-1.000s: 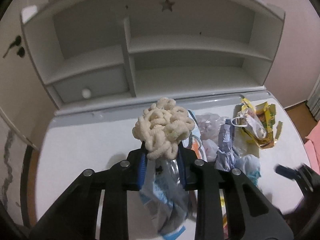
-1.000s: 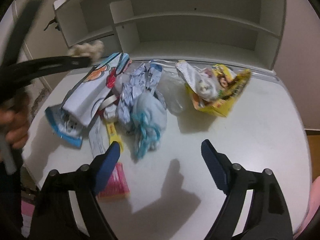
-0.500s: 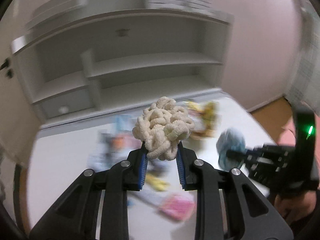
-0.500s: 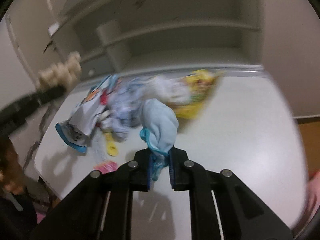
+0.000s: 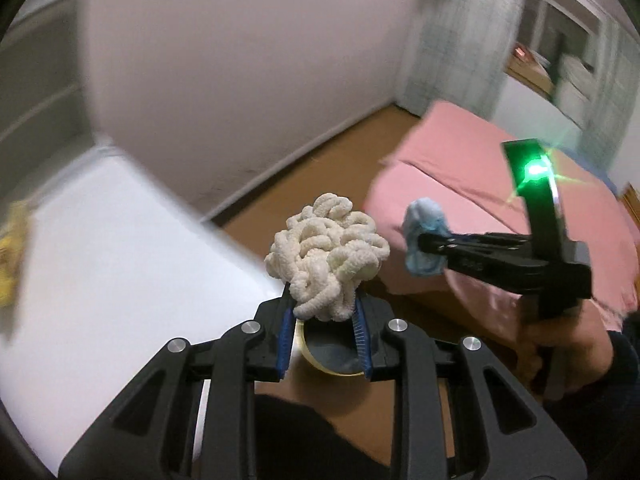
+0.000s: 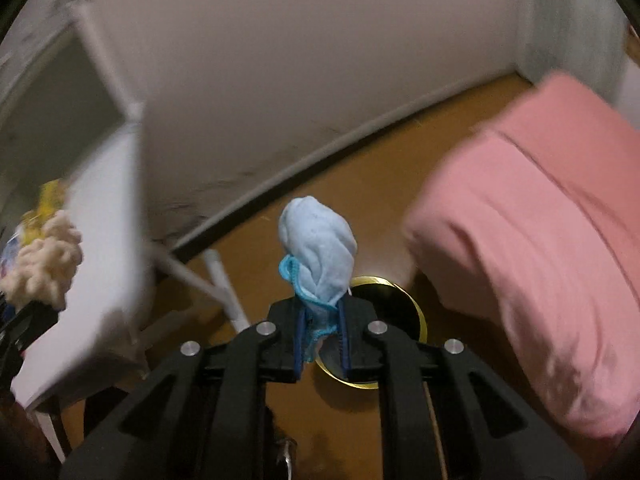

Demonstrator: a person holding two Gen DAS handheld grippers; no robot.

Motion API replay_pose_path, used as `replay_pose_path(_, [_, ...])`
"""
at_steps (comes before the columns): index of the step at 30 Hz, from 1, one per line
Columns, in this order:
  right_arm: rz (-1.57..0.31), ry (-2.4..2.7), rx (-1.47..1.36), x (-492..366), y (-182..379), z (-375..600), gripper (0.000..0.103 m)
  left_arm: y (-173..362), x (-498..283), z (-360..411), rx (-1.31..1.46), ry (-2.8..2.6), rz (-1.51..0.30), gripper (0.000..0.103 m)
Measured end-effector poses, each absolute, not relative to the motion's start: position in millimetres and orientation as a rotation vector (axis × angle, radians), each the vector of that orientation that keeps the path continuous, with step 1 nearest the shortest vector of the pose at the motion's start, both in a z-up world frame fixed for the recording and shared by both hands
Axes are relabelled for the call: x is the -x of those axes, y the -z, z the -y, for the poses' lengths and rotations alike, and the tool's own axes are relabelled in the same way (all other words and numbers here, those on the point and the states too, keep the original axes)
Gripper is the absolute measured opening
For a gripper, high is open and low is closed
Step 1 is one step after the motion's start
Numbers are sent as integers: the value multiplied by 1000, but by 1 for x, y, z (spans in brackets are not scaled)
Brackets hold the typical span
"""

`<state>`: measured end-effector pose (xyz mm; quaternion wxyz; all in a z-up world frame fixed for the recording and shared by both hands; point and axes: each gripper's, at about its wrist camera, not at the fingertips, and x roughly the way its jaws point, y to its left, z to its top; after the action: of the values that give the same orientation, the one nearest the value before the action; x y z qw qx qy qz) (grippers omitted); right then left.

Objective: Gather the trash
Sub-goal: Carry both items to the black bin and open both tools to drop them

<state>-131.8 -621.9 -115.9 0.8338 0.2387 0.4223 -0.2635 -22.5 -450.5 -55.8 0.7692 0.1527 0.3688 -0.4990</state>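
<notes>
My left gripper [image 5: 323,312] is shut on a cream knotted cord ball [image 5: 326,254], held in the air past the white table's [image 5: 100,264] right edge. It also shows at the left of the right wrist view [image 6: 42,262]. My right gripper [image 6: 320,312] is shut on a crumpled light-blue mask [image 6: 318,254], which shows in the left wrist view too [image 5: 424,236]. A round gold-rimmed bin [image 6: 412,312] stands on the brown floor just below both grippers; it also shows under the left jaws [image 5: 316,358].
A pink bed [image 6: 540,240] fills the right side. A pale wall with a baseboard [image 6: 320,160] runs behind. Yellow wrappers [image 6: 44,204] lie on the table [image 6: 100,240] at the far left. White table legs [image 6: 224,284] stand left of the bin.
Both grippers have swung right, away from the desk and trash pile, to above the floor bin. The right gripper closed on the blue mask a second ago and still holds it.
</notes>
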Motion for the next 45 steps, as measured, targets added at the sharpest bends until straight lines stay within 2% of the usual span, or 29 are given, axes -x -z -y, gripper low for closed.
replay_pose_path(4, [-959, 612, -597, 158, 169, 662, 13, 107, 46, 519, -406, 1141, -865, 25])
replay_pose_path(11, [-1090, 606, -711, 166, 250, 695, 13, 197, 33, 602, -473, 1110, -1009, 25])
replay_pose_path(16, [-1144, 580, -756, 157, 283, 702, 13, 235, 24, 612, -474, 1059, -1096, 25])
replay_pose_path(24, [-1140, 540, -779, 149, 291, 707, 14, 250, 23, 598, -479, 1045, -1119, 25])
replay_pose_path(26, [-1129, 534, -792, 148, 291, 710, 32, 251, 23, 596, -481, 1048, -1122, 25])
replay_pose_path(27, [-1118, 534, -796, 149, 289, 710, 63, 252, 23, 594, -480, 1049, -1126, 25])
replay_pose_path(28, [-1103, 541, -793, 150, 284, 711, 76, 252, 23, 595, -481, 1049, -1127, 25])
replay_pose_path(37, [-993, 584, -822, 161, 266, 724, 76, 258, 23, 602, -494, 1055, -1146, 26])
replay_pose_path(39, [-940, 560, -846, 164, 265, 728, 76, 259, 24, 604, -494, 1061, -1149, 32])
replay_pose_path(40, [-932, 570, -849, 166, 264, 730, 76, 259, 24, 605, -493, 1059, -1151, 46])
replay_pose_path(42, [-920, 584, -854, 171, 262, 732, 76, 257, 24, 606, -483, 1060, -1144, 66])
replay_pose_path(45, [-901, 599, -864, 177, 258, 736, 76, 250, 28, 610, -483, 1072, -1124, 67])
